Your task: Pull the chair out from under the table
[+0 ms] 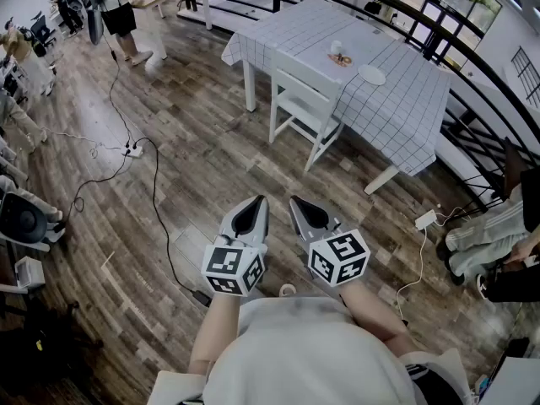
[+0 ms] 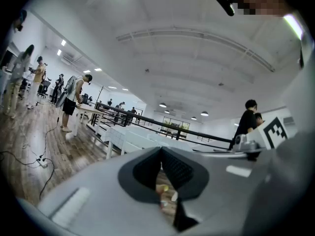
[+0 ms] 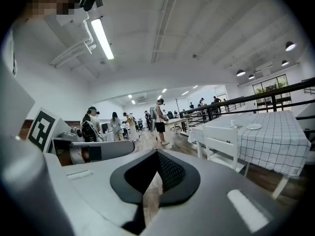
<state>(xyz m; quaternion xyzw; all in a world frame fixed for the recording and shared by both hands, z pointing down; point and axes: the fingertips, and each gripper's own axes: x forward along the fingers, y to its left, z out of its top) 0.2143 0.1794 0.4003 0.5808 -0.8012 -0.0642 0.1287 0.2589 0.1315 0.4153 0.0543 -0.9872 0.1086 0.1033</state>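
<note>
A white wooden chair (image 1: pixel 304 99) stands tucked partly under a table (image 1: pixel 405 116) draped in a white grid-check cloth. In the right gripper view the chair (image 3: pixel 221 149) shows at the right beside the table (image 3: pixel 275 136). My left gripper (image 1: pixel 255 202) and right gripper (image 1: pixel 295 202) are held side by side in front of my body, well short of the chair. Both are shut with nothing between the jaws. In the left gripper view, the left gripper (image 2: pixel 160 151) points toward the table (image 2: pixel 133 141) in the distance.
On the tablecloth sit a white plate (image 1: pixel 371 75), a cup (image 1: pixel 336 47) and a small orange item (image 1: pixel 341 59). Black cables and a power strip (image 1: pixel 132 149) lie on the wood floor to the left. A black railing (image 1: pixel 472 74) runs behind the table. People stand at the back left and sit at the right.
</note>
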